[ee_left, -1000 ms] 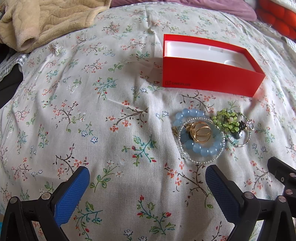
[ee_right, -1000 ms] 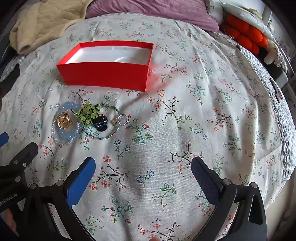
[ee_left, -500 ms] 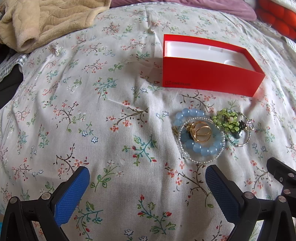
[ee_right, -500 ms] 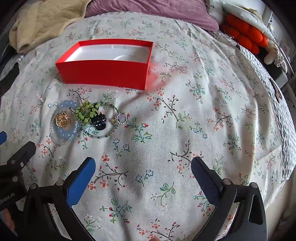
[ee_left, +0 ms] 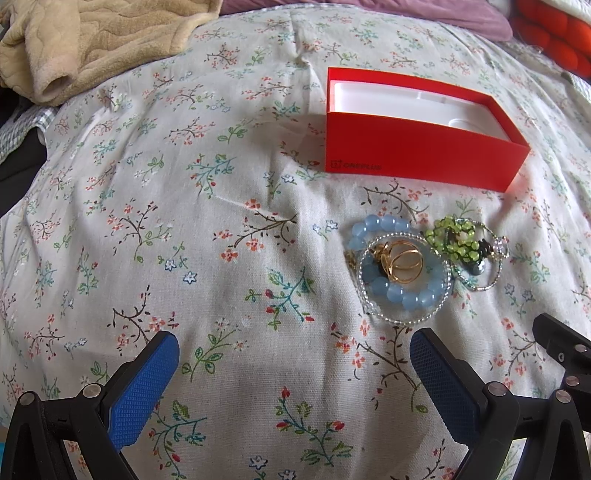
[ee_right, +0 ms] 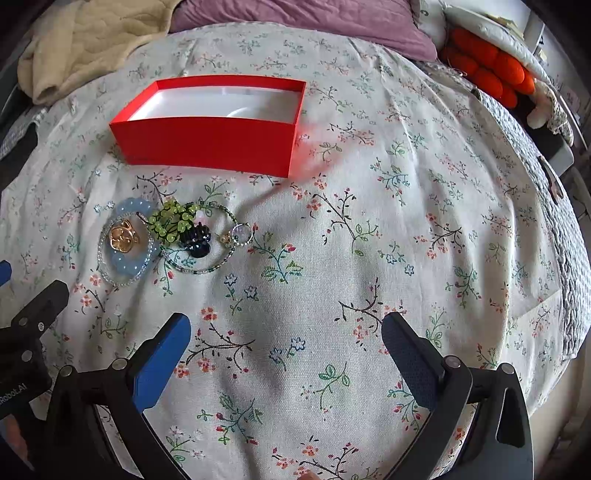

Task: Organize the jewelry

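Note:
A pile of jewelry lies on the floral bedspread in front of an open red box with a white inside. The pile holds a pale blue bead bracelet, gold rings, a green bead piece, a dark clip and a thin bead loop. My left gripper is open, just below and left of the pile. My right gripper is open with nothing in it, below and right of the pile.
A beige blanket is bunched at the far left. A purple pillow lies behind the box, an orange knitted thing at the far right. The bed's edge drops off at the right.
The right wrist view has crept slightly toward the jewelry; the pile sits a bit higher there. The left gripper has barely moved. Both stay open.

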### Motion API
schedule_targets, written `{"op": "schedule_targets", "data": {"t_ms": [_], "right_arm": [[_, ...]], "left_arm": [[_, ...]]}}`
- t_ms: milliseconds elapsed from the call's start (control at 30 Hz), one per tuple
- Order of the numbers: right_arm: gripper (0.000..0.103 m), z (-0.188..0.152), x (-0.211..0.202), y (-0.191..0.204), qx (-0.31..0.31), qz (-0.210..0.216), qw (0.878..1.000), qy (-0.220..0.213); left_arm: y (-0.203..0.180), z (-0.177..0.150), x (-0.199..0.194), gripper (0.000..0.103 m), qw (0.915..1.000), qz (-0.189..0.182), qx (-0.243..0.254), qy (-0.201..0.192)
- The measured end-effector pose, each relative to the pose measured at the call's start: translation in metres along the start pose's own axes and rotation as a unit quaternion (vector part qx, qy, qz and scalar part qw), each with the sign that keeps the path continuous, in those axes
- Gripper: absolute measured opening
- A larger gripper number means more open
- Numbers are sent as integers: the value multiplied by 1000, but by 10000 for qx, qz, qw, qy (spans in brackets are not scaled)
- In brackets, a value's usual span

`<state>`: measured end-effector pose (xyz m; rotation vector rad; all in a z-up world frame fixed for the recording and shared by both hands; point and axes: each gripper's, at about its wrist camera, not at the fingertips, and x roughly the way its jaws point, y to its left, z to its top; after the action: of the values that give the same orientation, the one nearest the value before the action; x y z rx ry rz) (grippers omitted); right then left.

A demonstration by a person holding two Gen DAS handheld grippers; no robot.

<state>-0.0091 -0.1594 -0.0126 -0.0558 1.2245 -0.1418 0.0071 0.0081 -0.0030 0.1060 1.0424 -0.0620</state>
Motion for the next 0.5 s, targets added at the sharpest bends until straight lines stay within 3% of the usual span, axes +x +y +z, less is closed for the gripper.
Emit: {"op": "schedule_targets", "data": {"t_ms": [500], "right_arm": [[103, 6, -4, -9, 77, 39, 10000, 10]], "left_arm": [[14, 8, 1, 103, 10000, -38, -48, 18]]}}
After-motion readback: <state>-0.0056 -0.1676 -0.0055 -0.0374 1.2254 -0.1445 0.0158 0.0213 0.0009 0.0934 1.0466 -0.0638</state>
